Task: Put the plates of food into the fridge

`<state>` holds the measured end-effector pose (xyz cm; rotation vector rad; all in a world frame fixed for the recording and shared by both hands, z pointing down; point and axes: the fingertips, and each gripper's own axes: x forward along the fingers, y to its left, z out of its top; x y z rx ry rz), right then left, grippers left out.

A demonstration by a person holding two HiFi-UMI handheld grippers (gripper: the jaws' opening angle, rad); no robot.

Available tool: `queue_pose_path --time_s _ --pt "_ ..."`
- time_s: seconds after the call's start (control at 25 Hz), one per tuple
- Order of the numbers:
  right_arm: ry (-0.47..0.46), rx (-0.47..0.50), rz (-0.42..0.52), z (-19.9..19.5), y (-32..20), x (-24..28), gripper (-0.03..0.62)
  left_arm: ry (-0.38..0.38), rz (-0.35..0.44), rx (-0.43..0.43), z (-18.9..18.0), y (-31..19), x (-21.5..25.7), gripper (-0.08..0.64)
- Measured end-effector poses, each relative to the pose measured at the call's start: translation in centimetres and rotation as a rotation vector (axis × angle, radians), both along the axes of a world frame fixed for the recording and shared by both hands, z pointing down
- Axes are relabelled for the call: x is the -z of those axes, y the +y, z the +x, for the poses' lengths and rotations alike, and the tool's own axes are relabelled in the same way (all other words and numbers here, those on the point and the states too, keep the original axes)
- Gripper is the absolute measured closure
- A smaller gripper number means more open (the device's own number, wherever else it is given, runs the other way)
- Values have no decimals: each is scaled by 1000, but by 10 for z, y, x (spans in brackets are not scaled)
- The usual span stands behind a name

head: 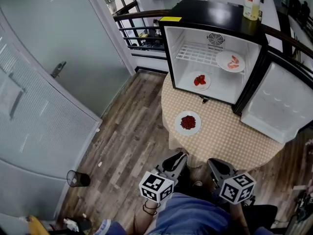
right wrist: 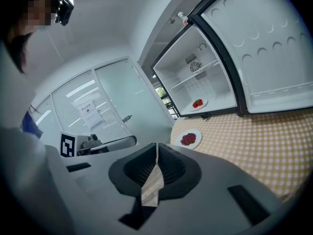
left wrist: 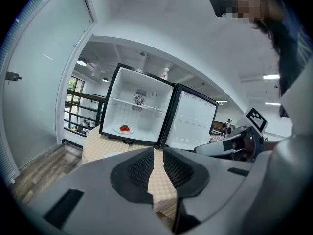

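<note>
One plate of dark red food (head: 188,123) sits on the checked table (head: 230,136), just in front of the open fridge (head: 205,13) and not yet inside it. Two other plates are already in: strawberries (head: 199,81) on the fridge floor, and a pinkish serving (head: 230,61) (too small to name) on the wire shelf. Both grippers hang low by the person's body, well apart from the plate. The left gripper (left wrist: 158,153) has its jaws a narrow slit apart with nothing between them. The right gripper (right wrist: 156,148) has its jaws together at the tips, also empty.

The main risk is a shallow pinch on the rim, which would let the plate tip and scatter the loose food. Sliding it in carelessly could also knock the strawberry plate, since the space beside it looks tight.
</note>
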<state>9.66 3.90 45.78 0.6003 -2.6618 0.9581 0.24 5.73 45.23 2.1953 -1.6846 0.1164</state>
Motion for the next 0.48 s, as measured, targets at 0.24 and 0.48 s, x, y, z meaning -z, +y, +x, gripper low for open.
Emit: queue_pose_path --time_s 0.24,0.48 --pt "7 18 -12 5 16 -6 566 -21 13 -59 22 16 2 489" --pt "2 39 -27 2 24 -11 568 -74 -25 -72 31 31 -9 494"
